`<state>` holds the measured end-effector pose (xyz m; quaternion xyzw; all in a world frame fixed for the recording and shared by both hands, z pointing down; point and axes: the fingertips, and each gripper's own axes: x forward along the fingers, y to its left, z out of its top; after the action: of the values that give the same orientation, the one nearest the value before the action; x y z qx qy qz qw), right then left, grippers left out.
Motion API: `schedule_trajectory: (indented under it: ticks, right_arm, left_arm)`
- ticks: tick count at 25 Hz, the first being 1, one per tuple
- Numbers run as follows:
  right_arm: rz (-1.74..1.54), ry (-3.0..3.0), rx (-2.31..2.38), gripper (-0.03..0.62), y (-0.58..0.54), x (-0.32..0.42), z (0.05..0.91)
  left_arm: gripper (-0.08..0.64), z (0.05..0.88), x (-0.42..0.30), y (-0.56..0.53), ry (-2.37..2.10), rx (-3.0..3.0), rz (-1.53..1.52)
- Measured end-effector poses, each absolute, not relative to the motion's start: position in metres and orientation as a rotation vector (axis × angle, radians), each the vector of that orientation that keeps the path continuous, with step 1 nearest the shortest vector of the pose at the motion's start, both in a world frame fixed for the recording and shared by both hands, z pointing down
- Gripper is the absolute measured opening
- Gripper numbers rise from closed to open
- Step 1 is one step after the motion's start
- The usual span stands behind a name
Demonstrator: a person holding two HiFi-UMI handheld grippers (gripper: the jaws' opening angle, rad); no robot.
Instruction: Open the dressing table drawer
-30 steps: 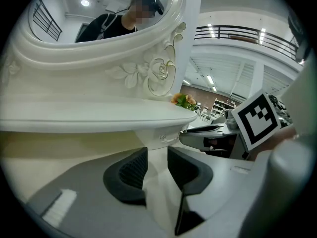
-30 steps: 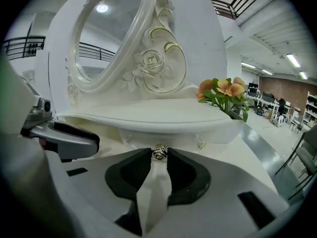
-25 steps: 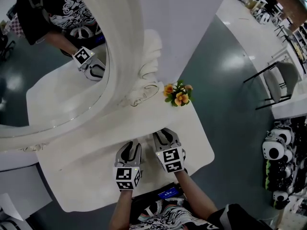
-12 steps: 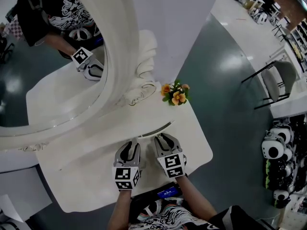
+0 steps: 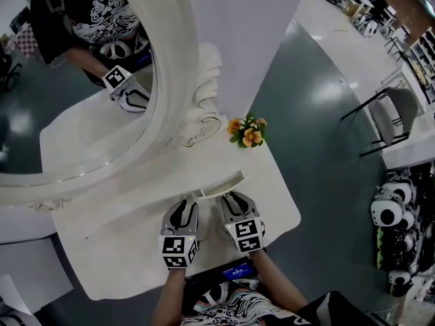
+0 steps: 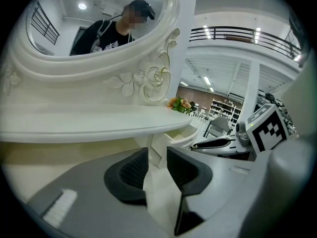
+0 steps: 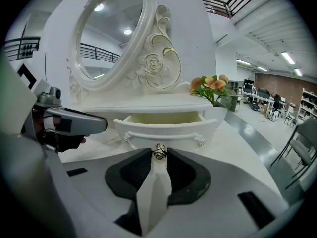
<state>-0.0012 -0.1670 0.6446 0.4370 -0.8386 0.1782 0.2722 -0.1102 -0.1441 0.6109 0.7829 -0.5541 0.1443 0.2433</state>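
Observation:
The white dressing table [image 5: 122, 250] carries a low shelf with a small drawer [image 5: 221, 184] under it. The drawer [image 7: 166, 128] stands partly pulled out, its cream inside showing. My right gripper [image 5: 231, 197] is shut on the drawer's small metal knob [image 7: 159, 151], which sits between its dark pads [image 7: 184, 170]. My left gripper [image 5: 185, 206] rests over the tabletop just left of the drawer. Its jaws [image 6: 157, 160] stand a little apart with nothing held, and a white post under the shelf stands just beyond them.
A large oval mirror [image 5: 75, 80] in a carved white frame rises behind the shelf. A small bunch of orange flowers [image 5: 248, 132] stands at the table's back right corner. A chair [image 5: 397, 114] and a heap of gear [image 5: 394, 216] stand to the right across the grey floor.
The drawer has slid out from under the shelf toward me, with my right gripper moving back on its knob. The left gripper has stayed in place.

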Motion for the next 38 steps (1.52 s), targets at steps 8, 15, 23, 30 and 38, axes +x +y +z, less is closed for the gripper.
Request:
schedule_trajectory:
  ticks: [8, 15, 23, 30, 38]
  right_arm:
    - [0.484, -2.246, 1.280, 0.078, -0.151, 0.020, 0.618]
    - [0.503, -2.316, 1.375, 0.002, -0.129, 0.033, 0.577]
    - [0.446, -2.387, 1.434, 0.002, -0.106, 0.033, 0.538]
    - [0.410, -2.381, 1.470, 0.002, -0.097, 0.039, 0.527]
    - [0.399, -2.373, 1.474, 0.000, -0.093, 0.040, 0.528]
  left_arm:
    - [0.118, 0.580, -0.112, -0.136, -1.551, 2.188, 0.348]
    - [0.118, 0.541, -0.103, -0.122, -1.564, 2.279, 0.302]
    - [0.100, 0.506, -0.093, -0.103, -1.583, 2.360, 0.225]
    - [0.098, 0.496, -0.091, -0.096, -1.583, 2.389, 0.226]
    - [0.095, 0.497, -0.089, -0.093, -1.575, 2.398, 0.239]
